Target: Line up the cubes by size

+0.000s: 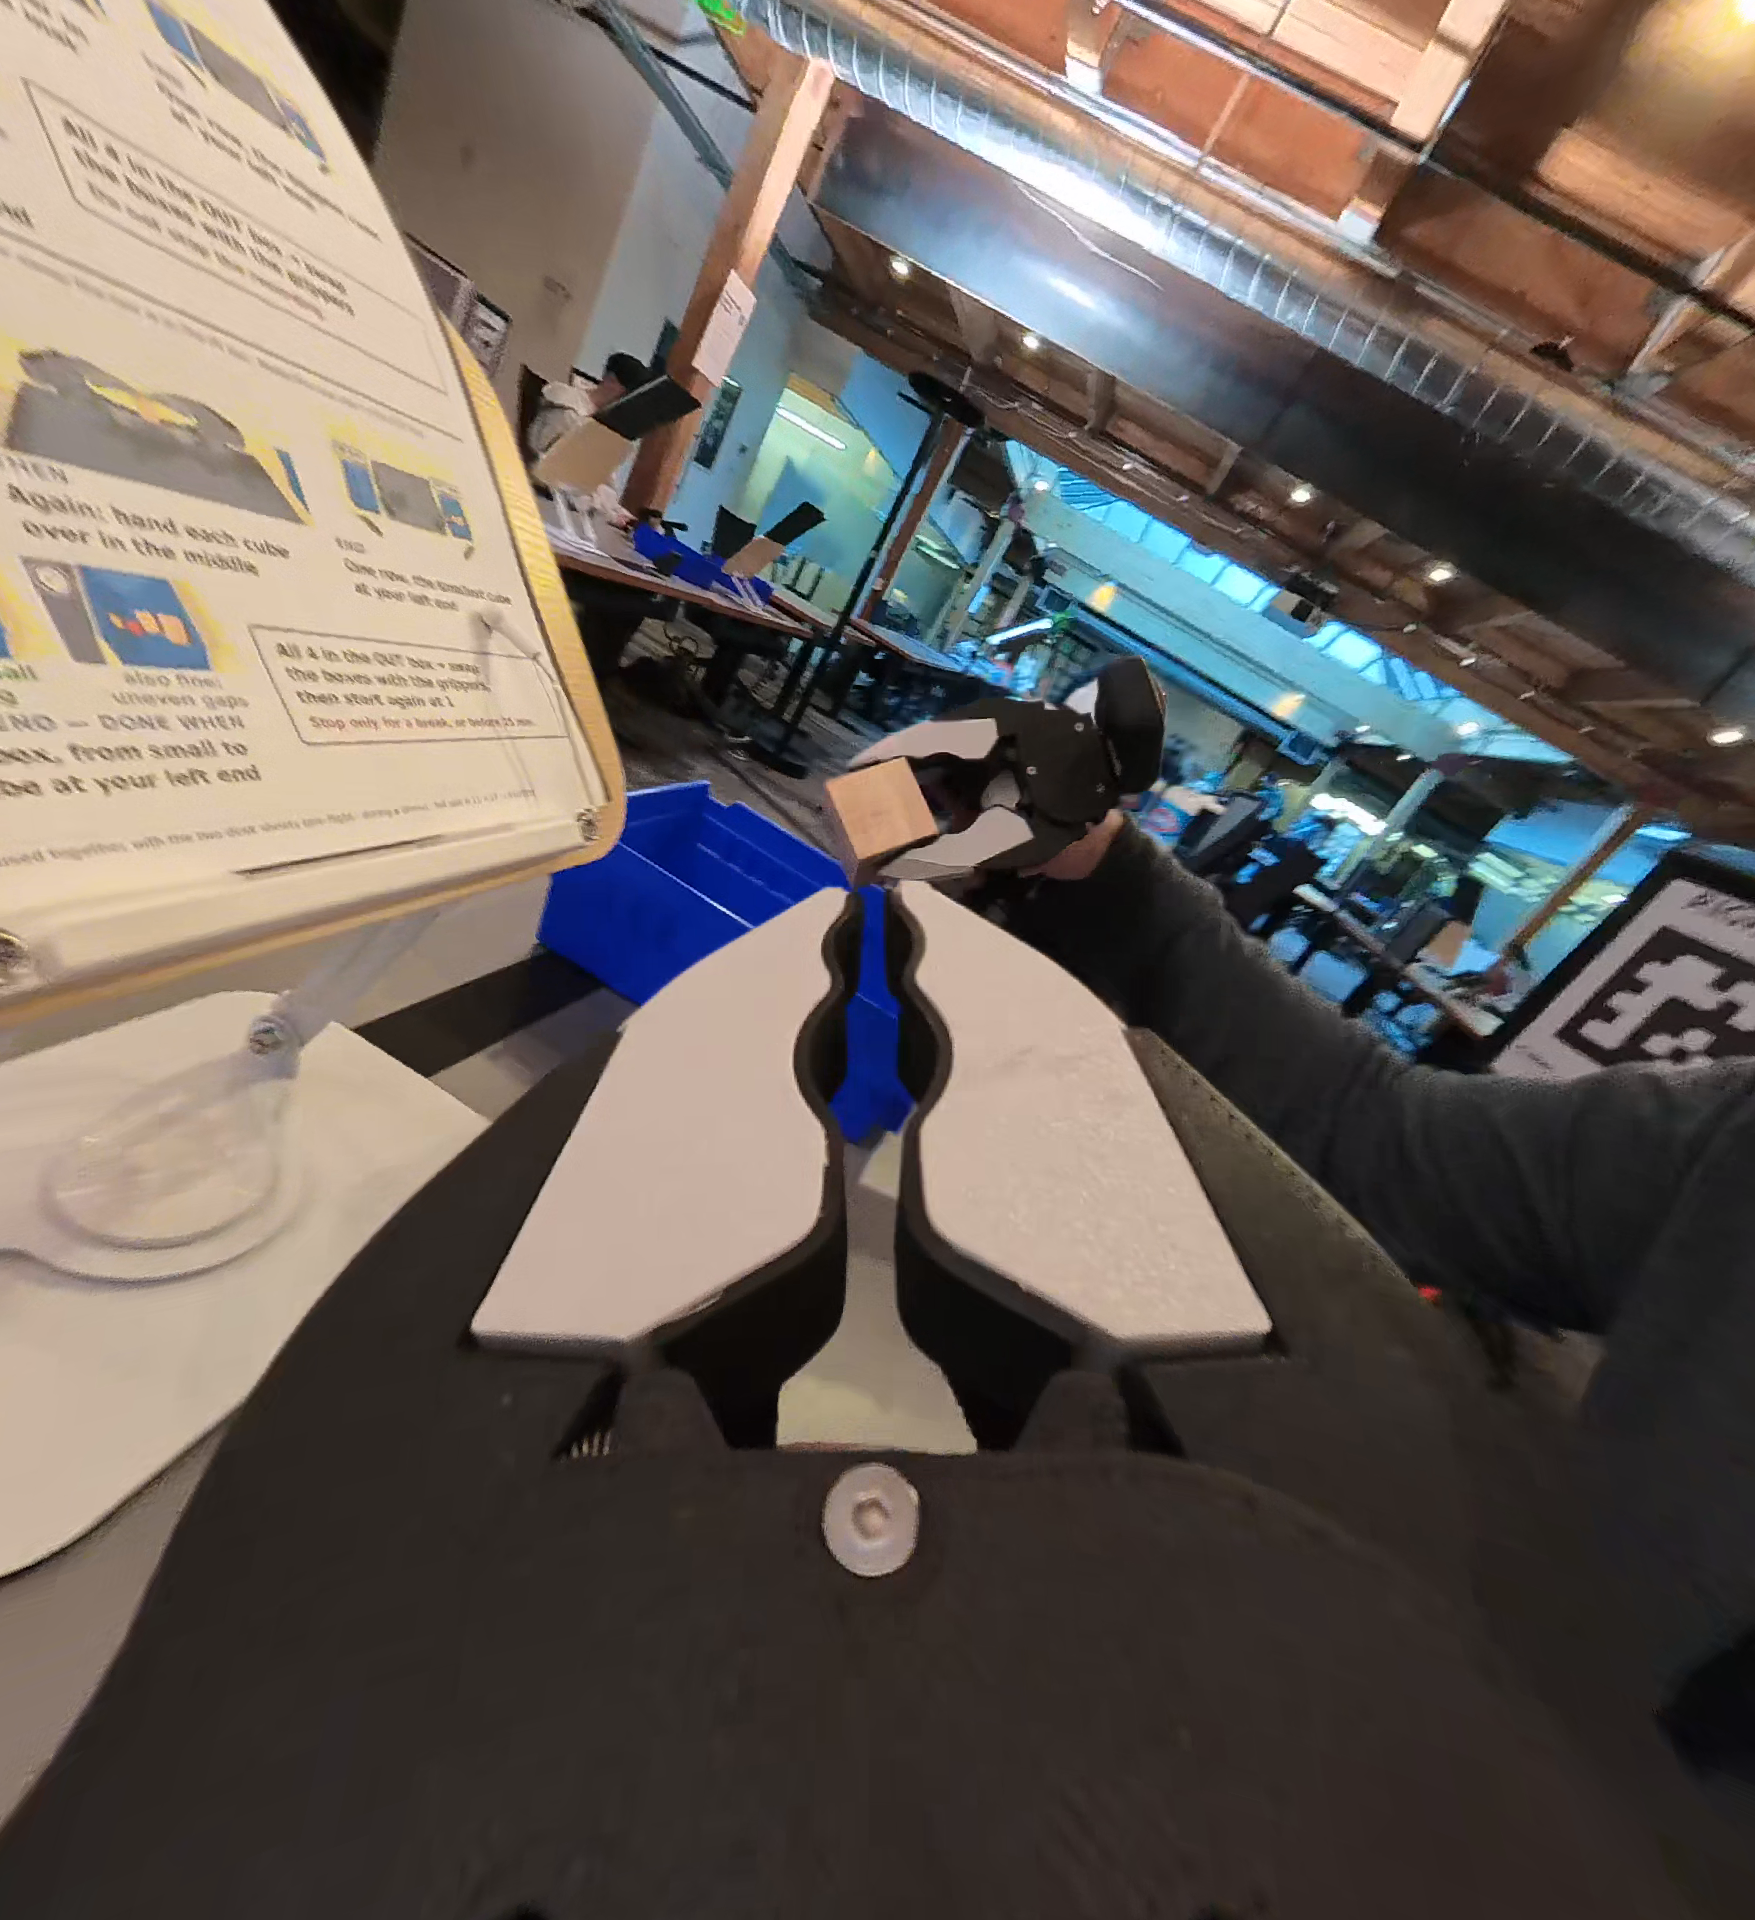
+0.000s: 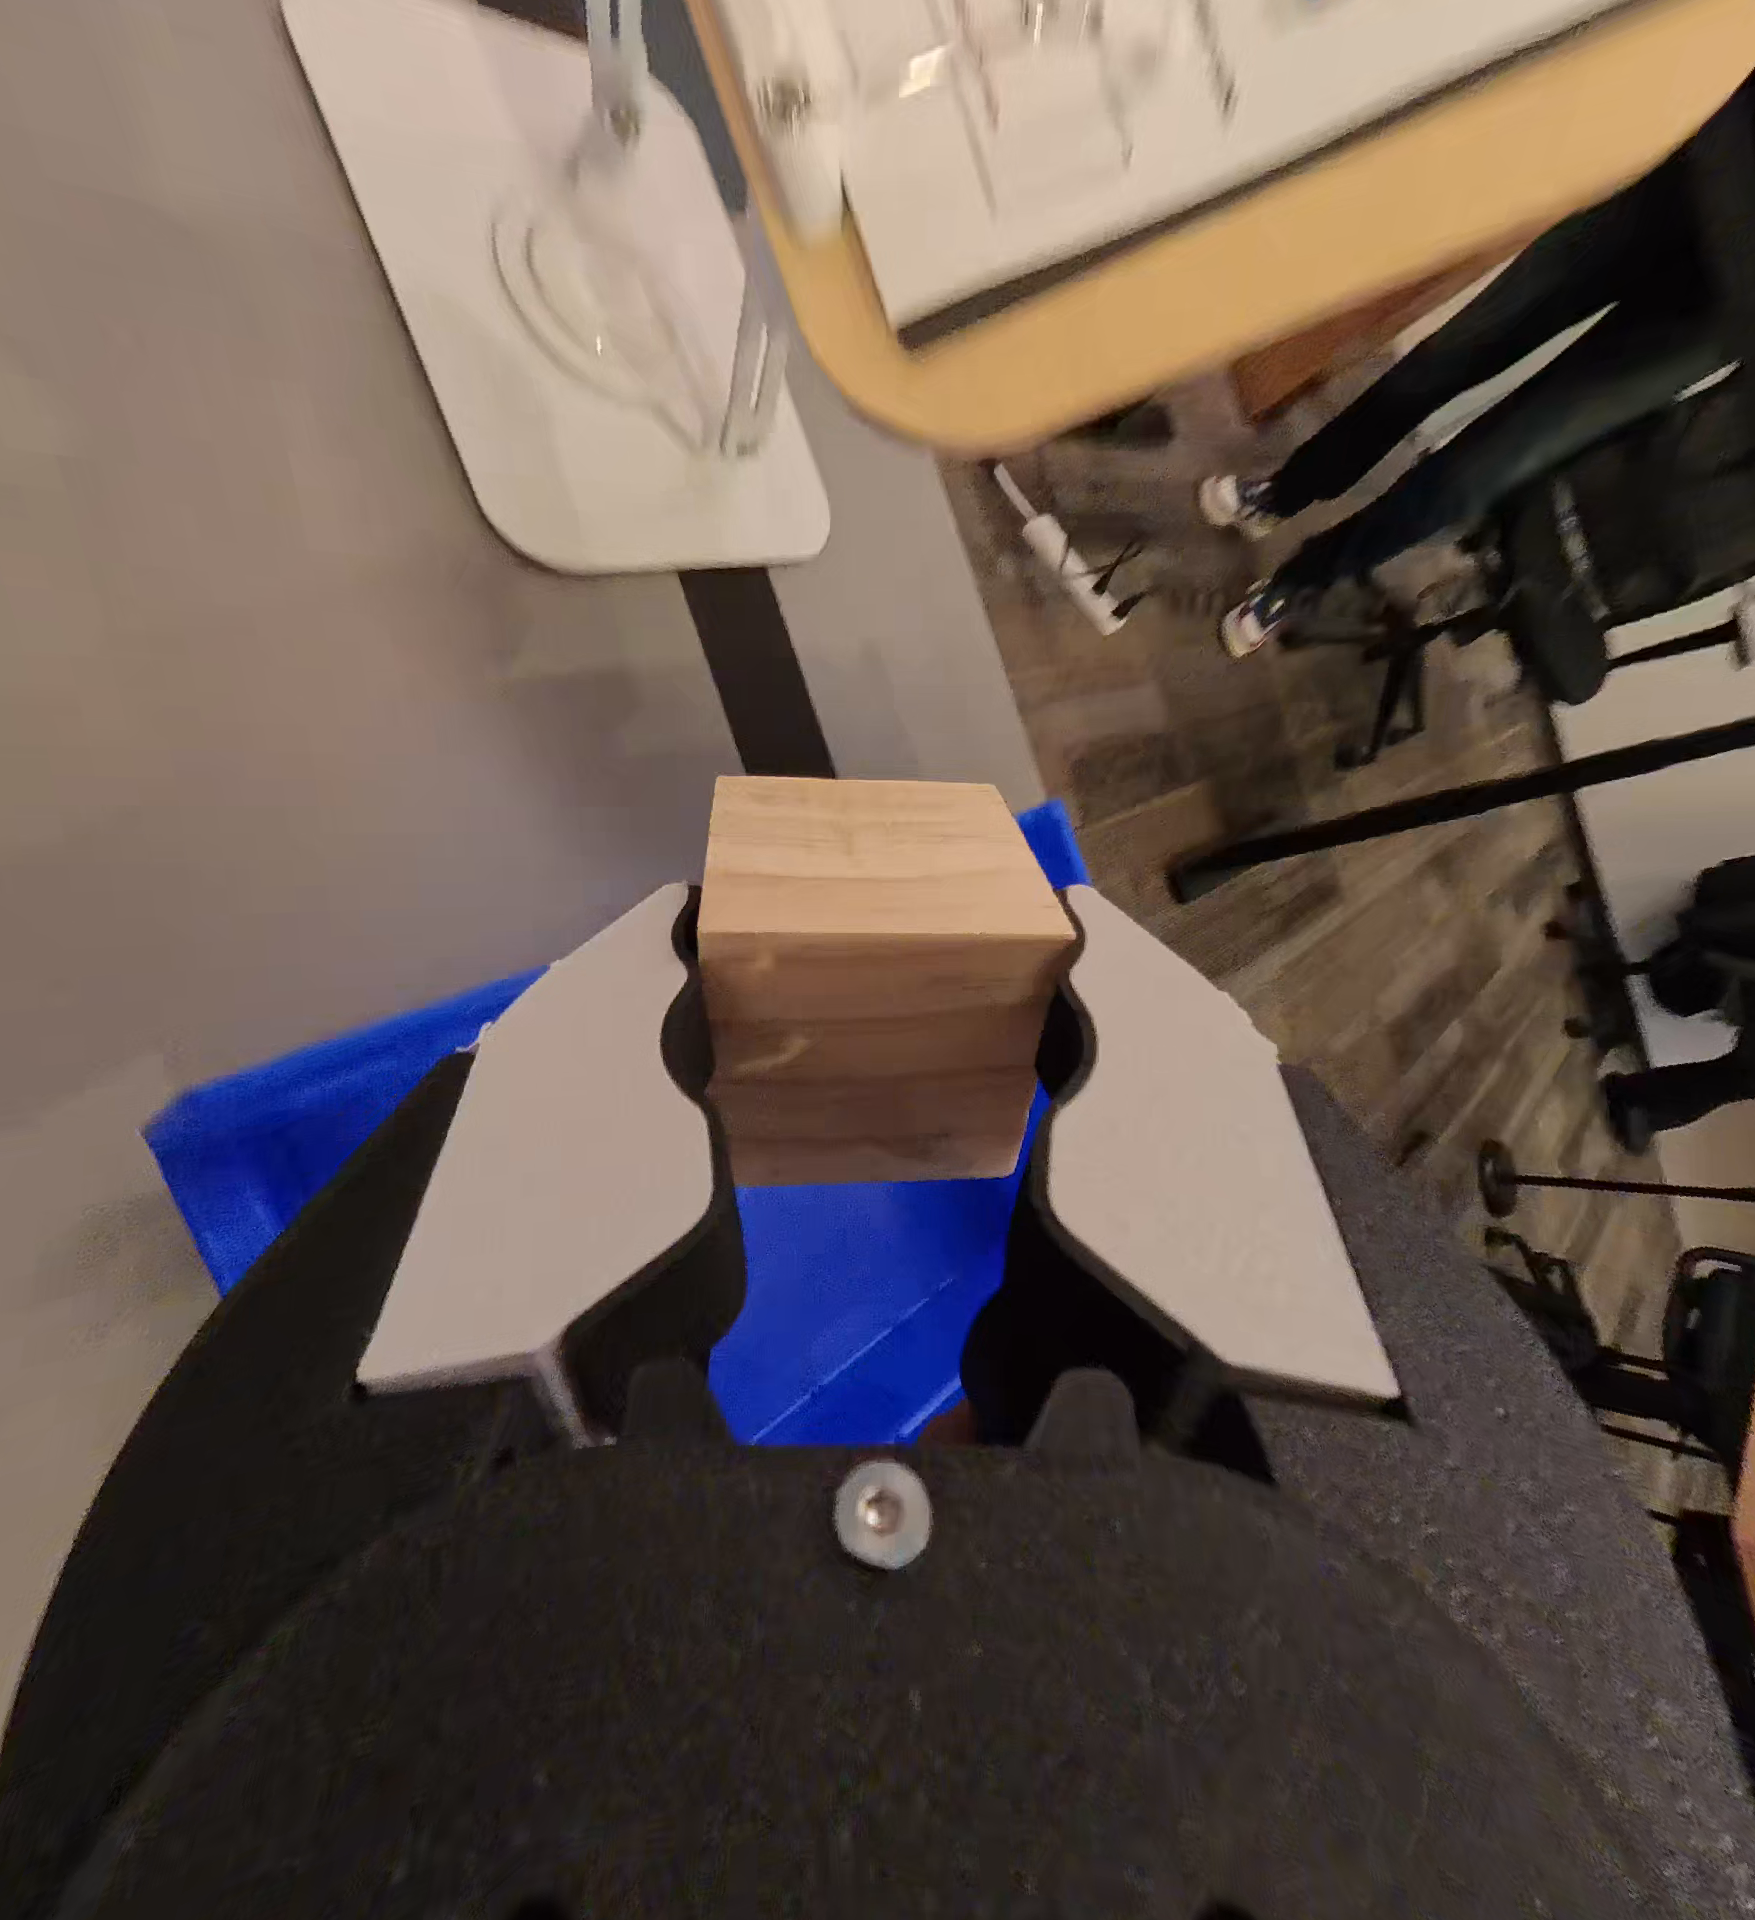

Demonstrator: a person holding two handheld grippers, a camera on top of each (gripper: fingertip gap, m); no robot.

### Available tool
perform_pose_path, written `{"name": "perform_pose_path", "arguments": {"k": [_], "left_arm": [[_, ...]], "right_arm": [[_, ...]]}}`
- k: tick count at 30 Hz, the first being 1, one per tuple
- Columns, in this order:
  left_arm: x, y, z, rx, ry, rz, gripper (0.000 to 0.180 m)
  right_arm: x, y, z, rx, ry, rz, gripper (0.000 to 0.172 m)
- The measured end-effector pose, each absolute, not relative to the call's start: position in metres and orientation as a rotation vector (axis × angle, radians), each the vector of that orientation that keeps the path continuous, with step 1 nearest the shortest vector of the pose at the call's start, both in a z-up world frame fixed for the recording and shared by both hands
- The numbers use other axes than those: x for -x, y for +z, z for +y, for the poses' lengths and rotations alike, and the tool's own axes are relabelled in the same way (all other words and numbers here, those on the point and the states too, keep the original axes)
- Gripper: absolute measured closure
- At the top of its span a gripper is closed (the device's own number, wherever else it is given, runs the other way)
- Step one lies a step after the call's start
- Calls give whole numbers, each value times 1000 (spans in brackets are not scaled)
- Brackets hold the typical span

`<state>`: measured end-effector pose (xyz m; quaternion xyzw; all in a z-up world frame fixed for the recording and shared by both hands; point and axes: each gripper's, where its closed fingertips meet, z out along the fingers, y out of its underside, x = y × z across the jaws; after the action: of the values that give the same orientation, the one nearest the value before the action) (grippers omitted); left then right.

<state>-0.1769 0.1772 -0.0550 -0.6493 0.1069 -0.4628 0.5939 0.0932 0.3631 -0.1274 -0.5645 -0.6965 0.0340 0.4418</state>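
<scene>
Cube (image 1: pixel 881 819) in left wrist view: wooden, pinched in my right gripper (image 1: pixel 909 805), held in the air above the blue bin (image 1: pixel 686 883). My left gripper (image 1: pixel 873 902) has its tips nearly together, nothing between them. Instruction board (image 1: pixel 229 468) crowds the left side, so I'd keep moves low and right.

Right wrist view: both pads press the cube's side faces, grip looks square. Bin floor (image 2: pixel 852 1299) below, probably the drop zone; blur hides other cubes. I'd lower straight and release late.

A white instruction sheet (image 1: pixel 177 499) with printed text and small pictures stands on a clear stand, up and left of the left gripper (image 1: pixel 873 899). A black-and-white marker board (image 1: pixel 1683 1008) lies far right of it, and blurred pages (image 2: pixel 1164 135) sit above the right gripper (image 2: pixel 878 904).
</scene>
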Motion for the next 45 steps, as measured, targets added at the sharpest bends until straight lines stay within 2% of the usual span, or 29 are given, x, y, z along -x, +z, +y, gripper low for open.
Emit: {"name": "perform_pose_path", "arguments": {"k": [8,21,36,45], "left_arm": [[174,-54,175,1571,-942,337,180],[190,-48,173,1561,-902,312,177],[189,-48,173,1568,-892,317,176],[186,-48,174,1571,-891,325,175]], "right_arm": [[-109,-198,410,1552,130,-1909,111],[-117,-289,406,1736,205,-2280,110],[-112,-302,398,1778,230,-2399,111],[-108,-303,397,1587,102,-2529,111]]}}
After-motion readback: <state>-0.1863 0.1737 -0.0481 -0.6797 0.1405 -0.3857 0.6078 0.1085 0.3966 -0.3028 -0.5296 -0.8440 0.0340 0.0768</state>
